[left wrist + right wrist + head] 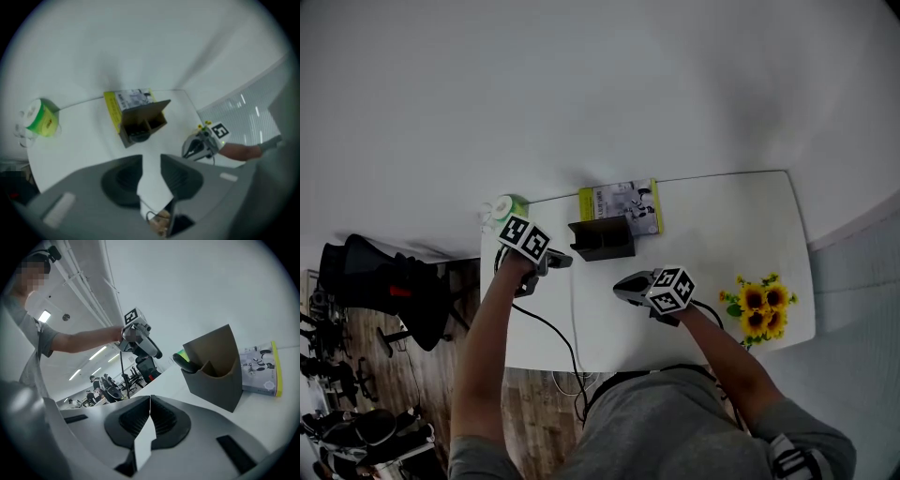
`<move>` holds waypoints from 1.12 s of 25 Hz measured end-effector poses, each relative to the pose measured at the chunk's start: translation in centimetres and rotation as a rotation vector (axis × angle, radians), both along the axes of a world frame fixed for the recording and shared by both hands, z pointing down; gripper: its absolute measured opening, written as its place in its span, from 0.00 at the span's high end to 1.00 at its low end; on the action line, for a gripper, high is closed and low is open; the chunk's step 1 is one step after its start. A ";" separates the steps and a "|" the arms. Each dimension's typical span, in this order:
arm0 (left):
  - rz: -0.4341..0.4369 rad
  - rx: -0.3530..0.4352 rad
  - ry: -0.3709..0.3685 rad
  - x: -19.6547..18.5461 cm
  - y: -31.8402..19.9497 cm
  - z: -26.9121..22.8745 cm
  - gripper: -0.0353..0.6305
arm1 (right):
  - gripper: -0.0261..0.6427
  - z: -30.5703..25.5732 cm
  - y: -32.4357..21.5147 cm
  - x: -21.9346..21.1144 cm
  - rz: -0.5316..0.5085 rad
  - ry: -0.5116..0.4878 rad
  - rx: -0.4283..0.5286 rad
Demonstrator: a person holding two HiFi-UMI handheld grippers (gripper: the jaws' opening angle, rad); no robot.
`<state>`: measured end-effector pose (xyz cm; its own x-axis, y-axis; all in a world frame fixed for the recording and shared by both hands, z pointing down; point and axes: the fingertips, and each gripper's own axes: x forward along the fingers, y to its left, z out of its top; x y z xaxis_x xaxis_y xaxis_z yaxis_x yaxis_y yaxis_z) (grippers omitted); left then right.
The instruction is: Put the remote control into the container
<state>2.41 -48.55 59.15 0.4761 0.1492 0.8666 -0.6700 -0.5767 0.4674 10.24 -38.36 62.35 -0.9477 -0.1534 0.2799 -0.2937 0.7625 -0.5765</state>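
The dark two-compartment container (602, 238) stands on the white table (722, 234), in front of a book. A black remote control (186, 363) stands inside it, its rounded end sticking out of one compartment; in the left gripper view the remote (139, 136) shows as a dark shape in the container (154, 123). My left gripper (563, 261) hovers left of the container, jaws apart with only table showing between the pads (123, 178). My right gripper (621, 285) is in front of the container, jaws together and empty, as the right gripper view (150, 401) shows.
A book with a yellow edge (623, 203) lies behind the container. A green tub (508, 207) sits at the table's far left corner, sunflowers (757, 309) near the right front edge. A black cable (558, 333) crosses the table's near left part. Office chairs (384, 281) stand left.
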 end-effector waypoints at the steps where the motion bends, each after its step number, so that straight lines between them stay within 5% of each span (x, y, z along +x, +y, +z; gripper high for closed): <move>1: -0.004 0.027 0.029 0.2 0.6 0.1 0.79 | 0.94 -0.1 0.0 0.1 0.001 0.003 0.001; 4: 0.001 0.153 0.082 0.8 2.2 0.3 0.94 | 0.94 -0.6 0.0 0.2 0.008 0.014 0.012; 9: 0.012 0.223 0.193 1.9 6.9 0.2 0.95 | 0.94 -2.1 -0.2 0.8 0.059 0.006 0.018; 17: -0.086 0.421 0.494 4.4 11.3 -3.5 0.95 | 0.94 -5.3 1.0 0.7 0.106 0.024 0.084; 23: -0.200 0.364 0.659 4.2 14.0 -3.6 0.95 | 0.94 -6.1 2.3 -0.3 0.130 0.037 0.070; 28: -0.200 0.339 0.748 2.9 16.1 -2.8 0.95 | 0.94 -5.8 3.4 -1.1 0.173 0.031 0.059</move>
<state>5.26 -32.42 56.38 0.9320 -0.2103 0.2951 -0.3573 -0.6694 0.6514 9.13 -34.94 56.60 -0.8966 -0.3305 0.2947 -0.4407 0.7310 -0.5209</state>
